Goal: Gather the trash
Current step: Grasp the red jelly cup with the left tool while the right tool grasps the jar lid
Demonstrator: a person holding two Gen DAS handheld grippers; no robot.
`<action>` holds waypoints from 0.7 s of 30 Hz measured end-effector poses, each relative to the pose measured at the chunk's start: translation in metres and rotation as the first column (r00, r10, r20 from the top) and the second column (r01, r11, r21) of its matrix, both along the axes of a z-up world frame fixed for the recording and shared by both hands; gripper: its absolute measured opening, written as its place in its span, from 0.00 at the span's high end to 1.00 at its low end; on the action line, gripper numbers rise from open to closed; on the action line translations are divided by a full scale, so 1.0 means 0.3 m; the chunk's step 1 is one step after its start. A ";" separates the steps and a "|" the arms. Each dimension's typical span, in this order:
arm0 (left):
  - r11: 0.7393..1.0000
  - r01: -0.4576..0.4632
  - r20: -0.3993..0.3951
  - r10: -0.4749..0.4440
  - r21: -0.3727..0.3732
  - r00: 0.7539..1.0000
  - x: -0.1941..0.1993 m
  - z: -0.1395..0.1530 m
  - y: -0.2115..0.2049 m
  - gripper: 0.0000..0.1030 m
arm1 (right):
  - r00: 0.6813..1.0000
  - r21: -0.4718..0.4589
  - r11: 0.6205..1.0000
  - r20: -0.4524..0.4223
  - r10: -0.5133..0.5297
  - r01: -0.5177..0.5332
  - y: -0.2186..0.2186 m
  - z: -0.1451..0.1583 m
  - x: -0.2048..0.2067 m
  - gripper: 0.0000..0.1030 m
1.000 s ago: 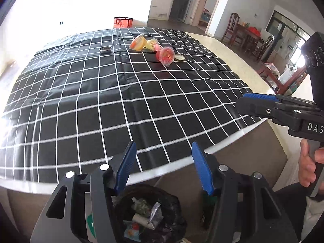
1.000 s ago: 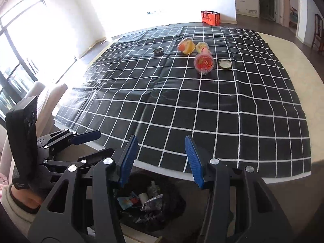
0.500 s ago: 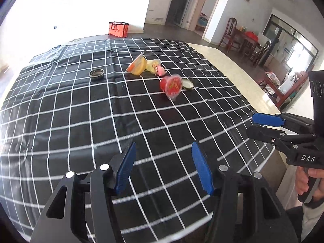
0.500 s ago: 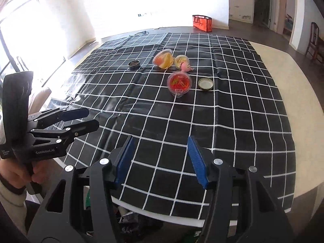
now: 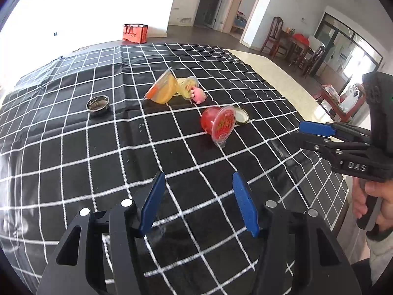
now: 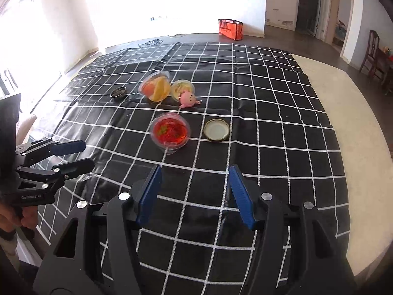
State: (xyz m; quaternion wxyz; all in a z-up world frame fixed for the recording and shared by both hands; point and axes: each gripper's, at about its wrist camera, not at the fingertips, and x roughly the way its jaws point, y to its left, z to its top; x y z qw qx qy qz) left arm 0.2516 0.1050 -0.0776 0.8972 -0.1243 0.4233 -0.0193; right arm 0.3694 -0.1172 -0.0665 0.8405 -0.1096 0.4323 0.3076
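Your left gripper (image 5: 199, 200) hangs over the checked cloth (image 5: 73, 152) on the bench, its fingers spread with nothing between them. Your right gripper (image 6: 194, 194) has its fingers spreading wider, also empty. The trash lies ahead mid-cloth: a red jelly cup (image 6: 170, 132) on its side, a jar lid (image 6: 216, 130) just beside it, an orange fruit cup (image 6: 155, 86) and a yellow cup (image 6: 182, 88) farther back

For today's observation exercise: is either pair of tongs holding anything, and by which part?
Nothing is held. The left tongs stand open and empty; the right tongs are opening, also empty.
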 end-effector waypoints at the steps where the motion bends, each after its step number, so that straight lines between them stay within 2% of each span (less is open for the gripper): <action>1: 1.000 0.000 0.004 0.000 -0.004 1.000 0.012 -0.001 0.001 0.45 | 1.000 0.002 1.000 -0.001 -0.006 0.006 0.000 -0.010 0.016 0.47; 13: 0.998 0.025 0.036 -0.023 -0.049 0.999 0.135 -0.056 -0.007 0.45 | 0.999 -0.042 0.999 0.035 0.004 -0.002 0.072 -0.107 0.144 0.47; 15: 0.998 0.032 0.040 -0.030 -0.045 0.999 0.154 -0.066 -0.009 0.45 | 1.000 -0.044 0.999 0.029 -0.008 0.010 0.080 -0.129 0.161 0.47; 18: 0.999 0.025 0.041 -0.024 -0.042 0.999 0.180 -0.087 0.003 0.45 | 0.999 -0.015 1.000 -0.024 -0.021 0.021 0.085 -0.163 0.199 0.47; 21: 0.998 0.014 0.035 -0.012 -0.056 0.999 0.204 -0.111 0.018 0.45 | 1.000 -0.028 0.999 -0.007 -0.022 0.021 0.103 -0.176 0.215 0.47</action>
